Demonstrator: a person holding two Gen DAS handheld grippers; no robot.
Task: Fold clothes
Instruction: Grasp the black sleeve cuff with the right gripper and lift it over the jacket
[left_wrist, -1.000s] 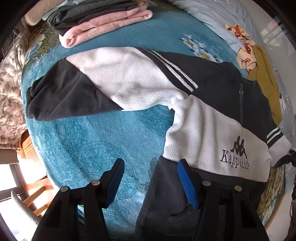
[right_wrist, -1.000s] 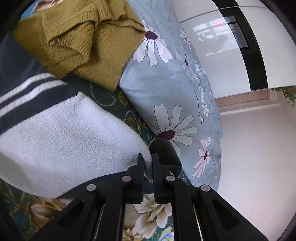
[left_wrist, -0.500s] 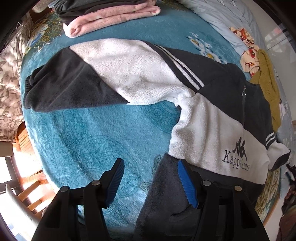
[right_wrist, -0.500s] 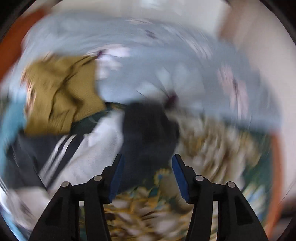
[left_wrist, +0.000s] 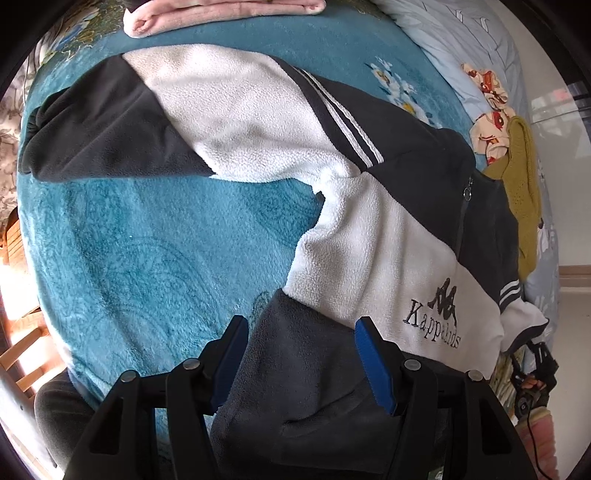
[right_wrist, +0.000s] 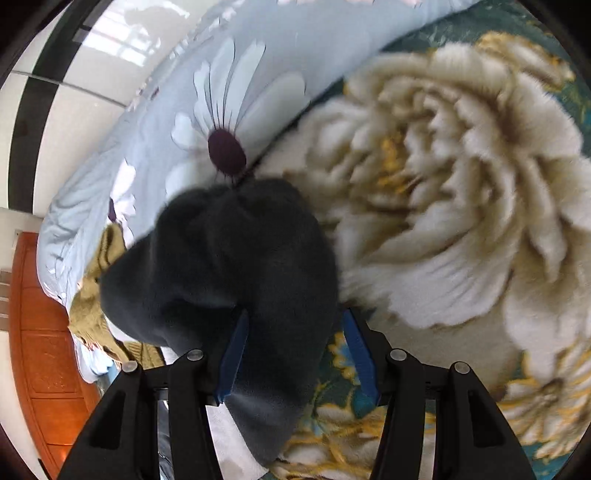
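Fleece (left_wrist: 376, 236), a black-and-white sweatshirt, lies face up on the teal blanket (left_wrist: 147, 258) covering the bed, one sleeve stretched out to the side. The left tongs (left_wrist: 301, 360) stand apart over its dark hem, blue pads on either side of the fabric without pressing it. The right tongs (right_wrist: 291, 354) are also apart, straddling the dark cuff (right_wrist: 229, 266) of the other sleeve, which rests on the flowered part of the blanket beside a pale blue duvet (right_wrist: 236, 74). A mustard knit (left_wrist: 524, 206) lies just beside the collar.
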